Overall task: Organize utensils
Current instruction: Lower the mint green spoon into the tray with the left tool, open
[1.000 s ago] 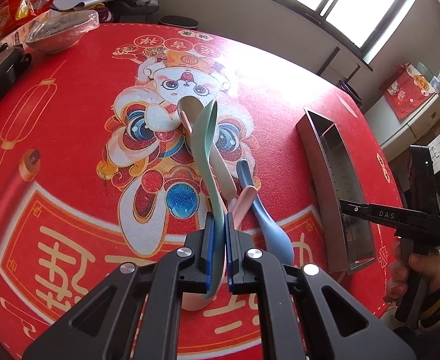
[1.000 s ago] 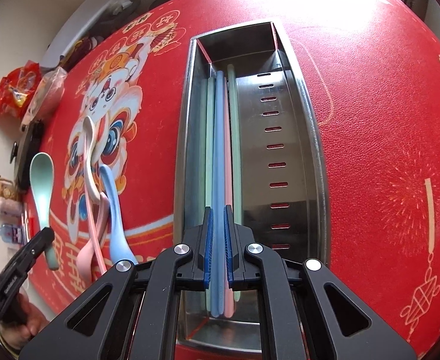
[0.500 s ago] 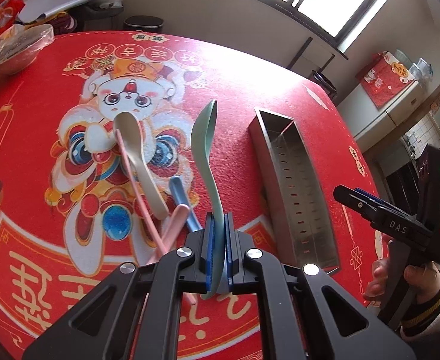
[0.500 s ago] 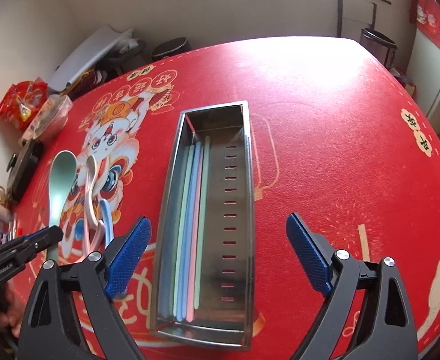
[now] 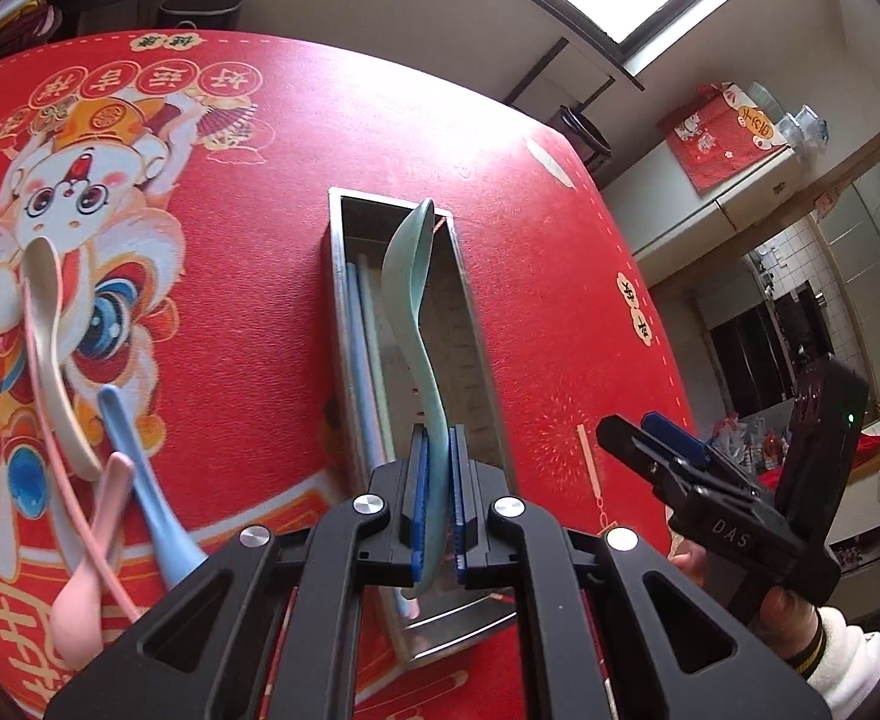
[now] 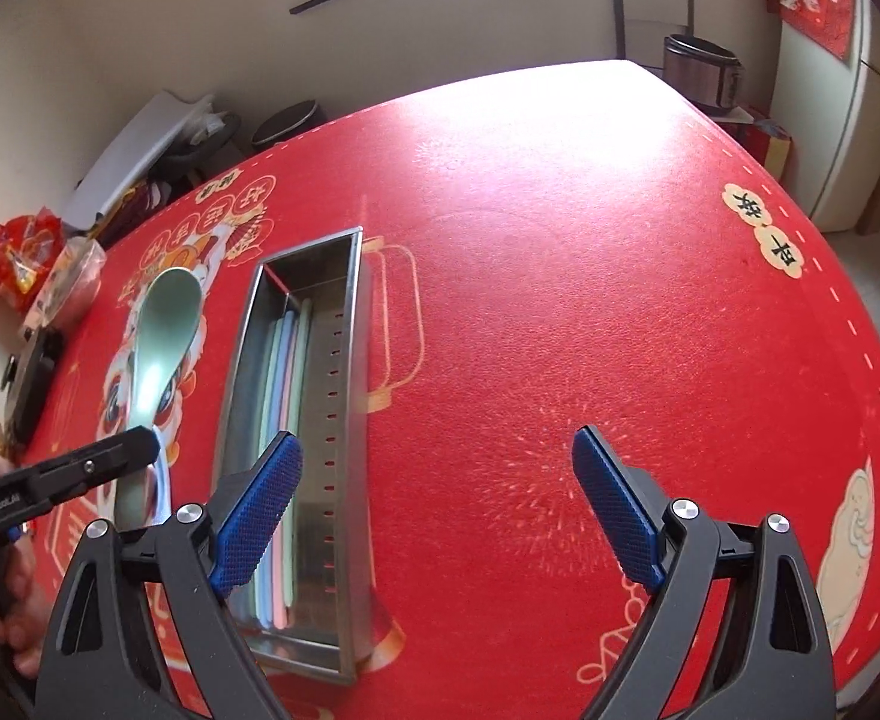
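Right wrist: steel tray [image 6: 353, 360] holds chopsticks [image 6: 284, 396] (pastel).

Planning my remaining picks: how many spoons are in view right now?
4. The green spoon is clamped in the left claw; the beige spoon, blue spoon and pink spoon lie overlapping on the red cloth, left of the metal tray. Others may be hidden.

Green spoon [image 5: 411, 300]: held raised above steel tray [image 5: 336, 276]. Tray held pastel chopsticks [image 6: 284, 396] lengthwise. Beige spoon [image 5: 50, 324], blue spoon [image 5: 146, 480], pink spoon [image 5: 89, 576] lay crossed toward the desk's left edge.
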A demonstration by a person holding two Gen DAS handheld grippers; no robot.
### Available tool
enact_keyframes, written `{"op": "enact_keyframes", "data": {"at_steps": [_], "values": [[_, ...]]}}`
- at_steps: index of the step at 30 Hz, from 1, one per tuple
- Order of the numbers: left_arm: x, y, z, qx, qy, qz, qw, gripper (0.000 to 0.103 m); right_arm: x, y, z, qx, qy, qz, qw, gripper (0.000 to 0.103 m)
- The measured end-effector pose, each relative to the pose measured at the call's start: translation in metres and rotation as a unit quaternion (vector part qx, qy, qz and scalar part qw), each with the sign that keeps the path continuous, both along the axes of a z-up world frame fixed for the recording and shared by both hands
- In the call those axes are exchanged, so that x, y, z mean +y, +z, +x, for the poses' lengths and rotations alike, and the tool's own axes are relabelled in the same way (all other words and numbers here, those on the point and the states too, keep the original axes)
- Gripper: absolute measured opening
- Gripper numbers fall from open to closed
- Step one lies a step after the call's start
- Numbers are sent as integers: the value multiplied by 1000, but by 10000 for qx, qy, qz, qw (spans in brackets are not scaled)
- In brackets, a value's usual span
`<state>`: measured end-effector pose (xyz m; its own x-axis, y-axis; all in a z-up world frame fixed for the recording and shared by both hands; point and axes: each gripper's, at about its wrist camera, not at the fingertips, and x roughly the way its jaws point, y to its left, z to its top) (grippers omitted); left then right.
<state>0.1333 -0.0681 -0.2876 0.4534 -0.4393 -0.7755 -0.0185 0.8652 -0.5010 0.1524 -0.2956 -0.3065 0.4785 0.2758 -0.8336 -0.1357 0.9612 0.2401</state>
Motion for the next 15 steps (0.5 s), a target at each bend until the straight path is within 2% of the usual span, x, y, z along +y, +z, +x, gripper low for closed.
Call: {"op": "enact_keyframes", "data": {"at_steps": [9,15], "values": [[-31,-34,59,483,283,-46,9984,6,-32,-7,13,123,17,-4,9999,88],[-40,-55,82,781,395,56,9961,6,-50,-11,18,169,-65,-13,9998,88]]}}
